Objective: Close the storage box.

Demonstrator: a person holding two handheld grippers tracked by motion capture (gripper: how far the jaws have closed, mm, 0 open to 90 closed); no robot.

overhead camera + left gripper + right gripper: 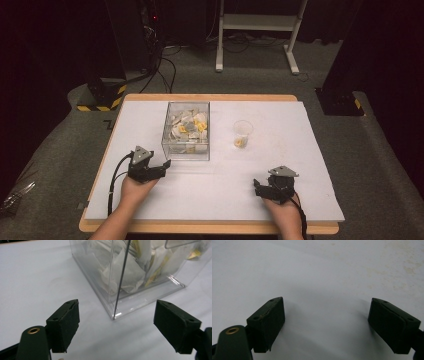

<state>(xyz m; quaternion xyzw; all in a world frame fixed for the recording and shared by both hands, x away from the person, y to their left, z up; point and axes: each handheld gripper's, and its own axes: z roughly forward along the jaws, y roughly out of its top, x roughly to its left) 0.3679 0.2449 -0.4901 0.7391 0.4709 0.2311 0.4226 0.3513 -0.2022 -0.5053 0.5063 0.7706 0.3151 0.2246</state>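
Nearest the person, the right gripper (258, 187) rested on the white table cover (280, 200), well apart from the clear box (186, 131) and off to that box's right-front. Its jaws stood wide apart with nothing between them; the right gripper view showed bare cover beneath its pads (268, 322).

The left gripper (162, 165) sat just beside the box, at its front-left corner. Its jaws were also apart and empty, and the left gripper view had the box's near vertical edge (119, 287) lined up in the gap between them, not touching either pad.

The box itself stood upright near the middle of the table, part filled with small white and yellow packets (192, 126). Past the box's right side, well apart from it, stood a clear plastic cup (242, 133) with something yellowish in its bottom.

Judging from this, the likely next move was a reach into the box for a packet. The risk lay in the approach: the left gripper was low and close to the corner, so pushing forward rather than lifting over the rim could shove the light box across the smooth cover. The packets were loosely heaped, so a pinch could catch two, or slip off a slick wrapper. The cup looked light enough to tip on a clumsy drop.
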